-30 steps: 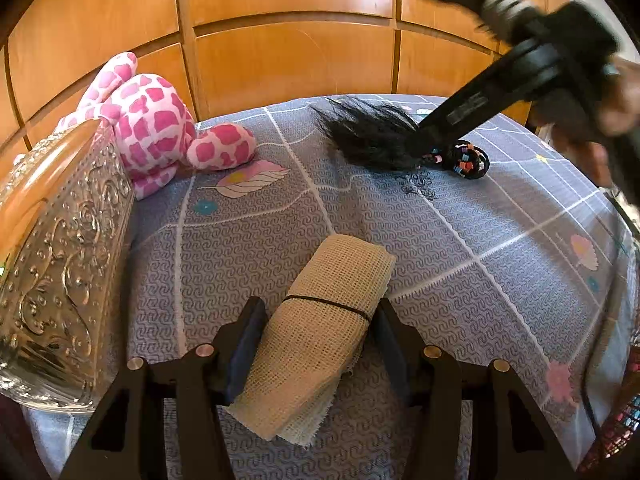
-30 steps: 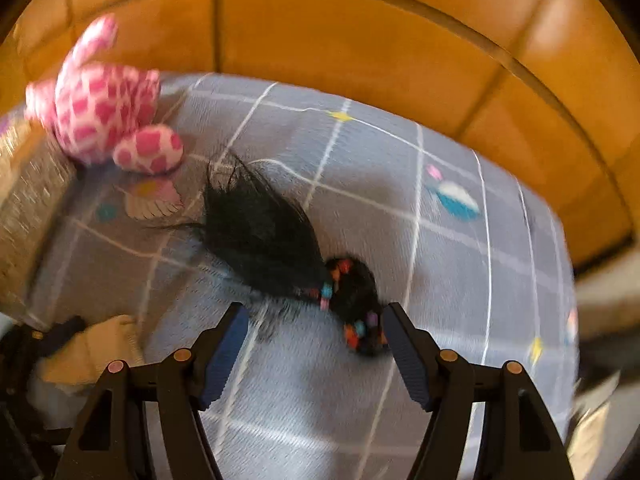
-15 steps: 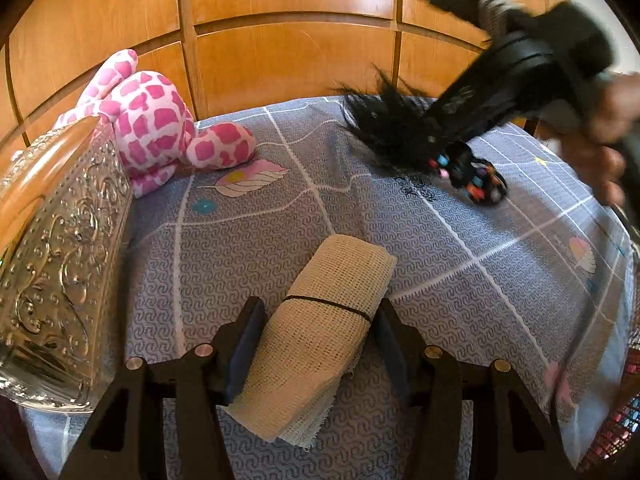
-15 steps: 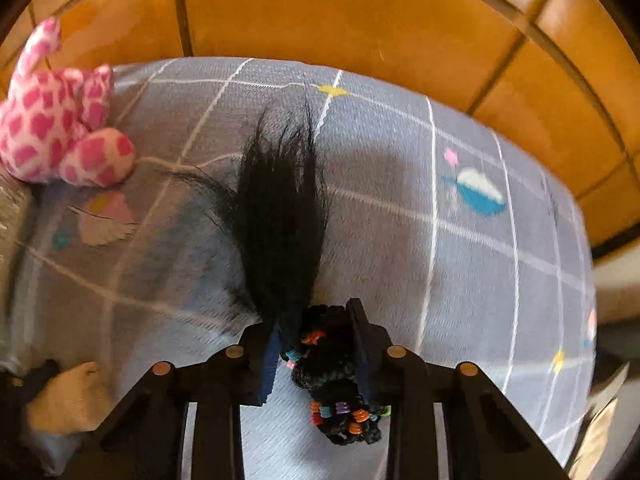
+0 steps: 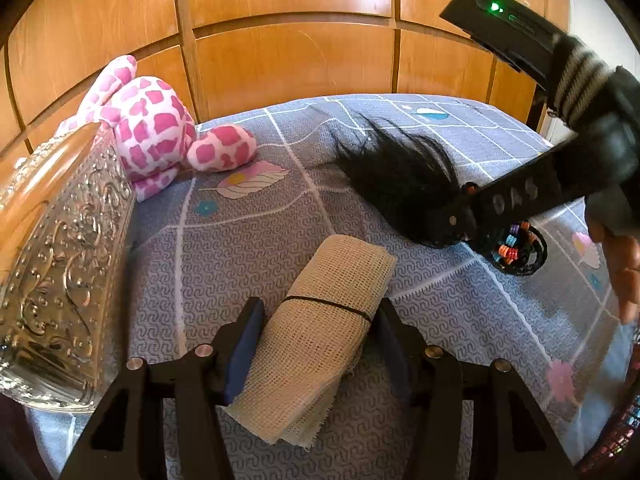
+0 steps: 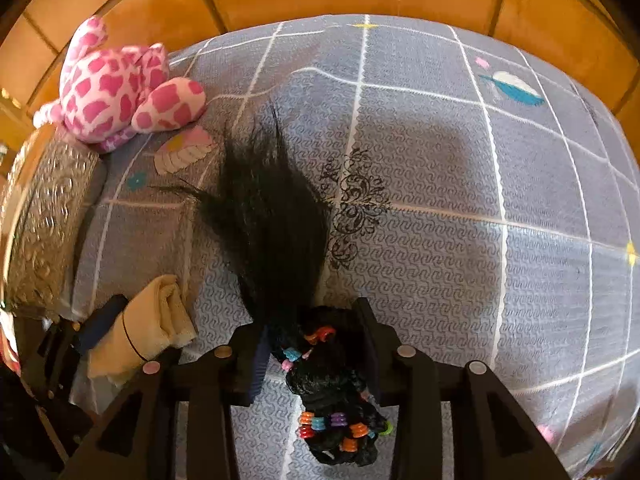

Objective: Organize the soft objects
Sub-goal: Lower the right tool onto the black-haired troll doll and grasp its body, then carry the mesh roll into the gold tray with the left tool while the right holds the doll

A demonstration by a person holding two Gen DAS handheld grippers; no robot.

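Observation:
My left gripper is shut on a rolled beige gauze cloth tied with a thin black band, low over the bed. My right gripper is shut on a black hairpiece with coloured beads, which hangs above the bed. The hairpiece also shows in the left wrist view, with the right gripper clamped at its beaded end. A pink-and-white spotted plush toy lies at the far left of the bed; it also shows in the right wrist view.
A grey patterned bedsheet covers the bed. An embossed silver box stands at the left edge, beside the plush; it also shows in the right wrist view. Wooden panels rise behind the bed.
My right gripper closed on the hairpiece at its beaded end and lifted it, swinging it toward the near left. My left gripper stayed still, holding the gauze roll.

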